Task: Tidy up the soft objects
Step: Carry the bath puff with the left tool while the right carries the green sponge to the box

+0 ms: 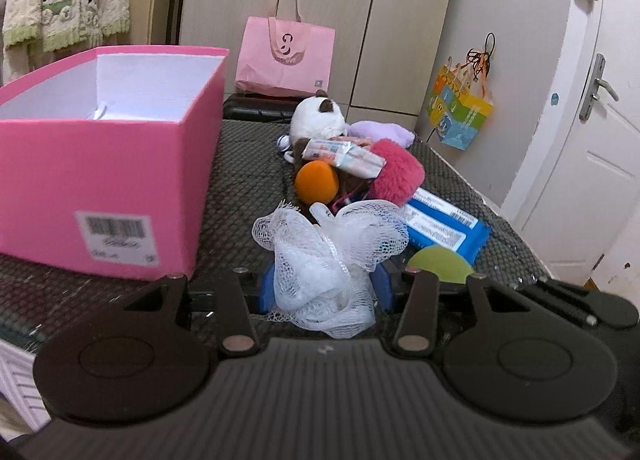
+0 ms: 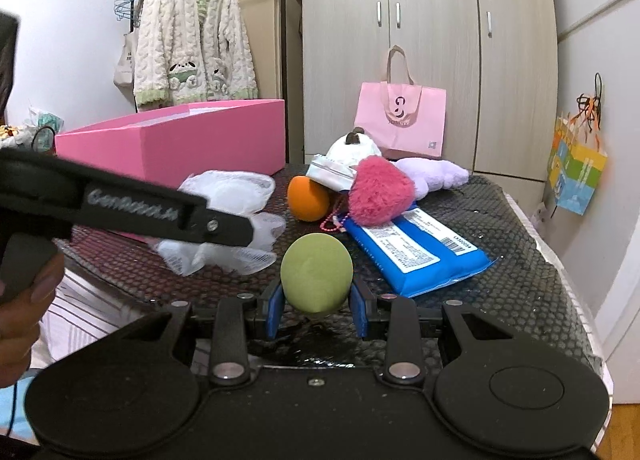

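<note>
My left gripper (image 1: pixel 324 288) is shut on a white mesh bath pouf (image 1: pixel 328 256), held just above the dark mat; the same pouf (image 2: pixel 224 216) shows in the right wrist view under the left gripper's arm. My right gripper (image 2: pixel 316 308) is shut on a green sponge ball (image 2: pixel 316 276), which peeks in at the right of the left wrist view (image 1: pixel 440 266). An open pink box (image 1: pixel 100 164) stands to the left. Beyond lie an orange ball (image 1: pixel 316 182), a pink fluffy heart (image 1: pixel 396 174), a white plush toy (image 1: pixel 316 116) and a lilac plush (image 1: pixel 380 130).
A blue wipes pack (image 2: pixel 416 252) lies right of the pile, and a tissue packet (image 1: pixel 344 154) rests on top of it. A pink tote bag (image 2: pixel 402 116) leans on the wardrobe behind. The mat's edge (image 2: pixel 560 272) drops off at the right near a door (image 1: pixel 592 164).
</note>
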### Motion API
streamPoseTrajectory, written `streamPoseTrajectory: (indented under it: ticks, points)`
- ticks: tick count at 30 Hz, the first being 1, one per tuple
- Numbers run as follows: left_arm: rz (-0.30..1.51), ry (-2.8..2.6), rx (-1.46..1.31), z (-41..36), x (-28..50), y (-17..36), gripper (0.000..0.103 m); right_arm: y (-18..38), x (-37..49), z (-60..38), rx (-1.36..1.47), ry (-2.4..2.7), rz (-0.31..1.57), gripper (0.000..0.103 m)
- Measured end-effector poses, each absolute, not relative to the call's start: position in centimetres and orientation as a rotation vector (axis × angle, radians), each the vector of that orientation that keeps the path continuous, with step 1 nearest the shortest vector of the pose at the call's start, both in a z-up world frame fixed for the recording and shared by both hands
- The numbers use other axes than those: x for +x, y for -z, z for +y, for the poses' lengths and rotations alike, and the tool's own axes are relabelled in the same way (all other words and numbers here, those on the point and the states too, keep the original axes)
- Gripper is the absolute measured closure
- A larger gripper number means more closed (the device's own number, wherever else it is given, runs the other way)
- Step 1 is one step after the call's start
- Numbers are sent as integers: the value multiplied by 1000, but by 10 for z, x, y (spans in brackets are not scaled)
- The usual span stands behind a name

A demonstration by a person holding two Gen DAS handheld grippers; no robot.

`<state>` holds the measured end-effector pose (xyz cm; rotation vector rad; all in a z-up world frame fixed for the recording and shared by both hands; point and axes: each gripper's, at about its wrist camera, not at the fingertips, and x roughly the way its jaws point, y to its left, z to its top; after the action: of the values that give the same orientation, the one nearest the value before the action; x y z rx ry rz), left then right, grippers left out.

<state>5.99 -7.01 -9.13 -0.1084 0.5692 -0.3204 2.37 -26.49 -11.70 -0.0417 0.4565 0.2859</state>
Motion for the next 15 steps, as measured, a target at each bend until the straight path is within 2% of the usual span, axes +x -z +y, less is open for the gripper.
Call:
streamPoseTrajectory:
  ticks: [7,15]
  points:
    - [571,306,-105,-44,36,84,57,103,15,-259,35,-355,513,64]
    - [550,270,-89,-15,14,63,57,83,11,-223,-3,-440,519,64]
